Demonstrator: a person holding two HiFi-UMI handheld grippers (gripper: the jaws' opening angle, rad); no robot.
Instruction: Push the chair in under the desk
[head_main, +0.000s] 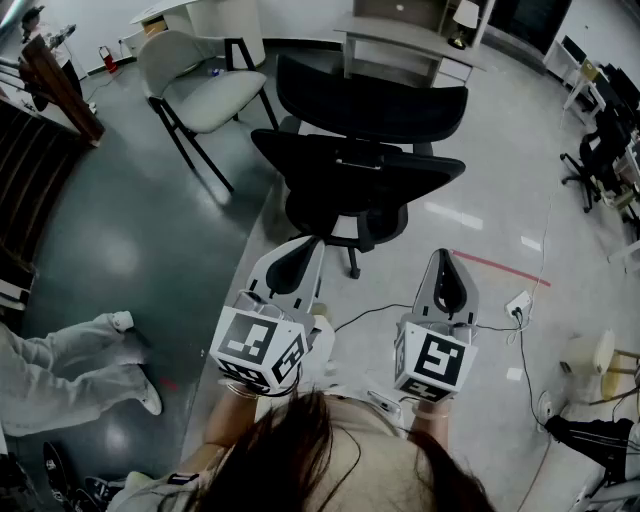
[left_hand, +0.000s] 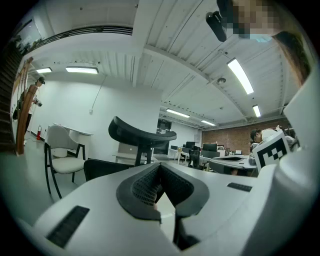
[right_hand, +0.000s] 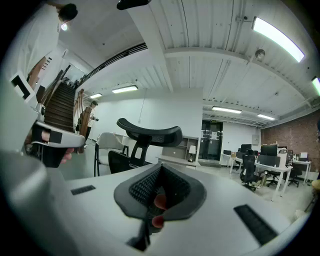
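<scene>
Head view: holds the left gripper (head_main: 312, 243) and the right gripper (head_main: 443, 256) side by side and level, each pinched fully closed on nothing. Faces the black office chair (head_main: 362, 170) straight ahead of both tips, near but untouched, backrest turned toward them with its long axis running across their pointing line. Places the headrest (head_main: 372, 98) beyond the backrest, and the desk (head_main: 405, 40) farther ahead again on roughly the same line, well apart from the chair. Looks a shade nearer for the left tip than for the right.

Left gripper view: shows pads met tip to tip, empty. Sets the headrest ahead, just above the tip and slightly to its left.

Right gripper view: shows jaws together, gripping nothing; reddish fingertips (right_hand: 159, 202) behind the pads, probably the holder's own. Sets the headrest ahead and slightly left of the tip, the desk past it.

Likely calls for both tips on the backrest and an even forward push; could swivel the chair if pressed off centre
</scene>
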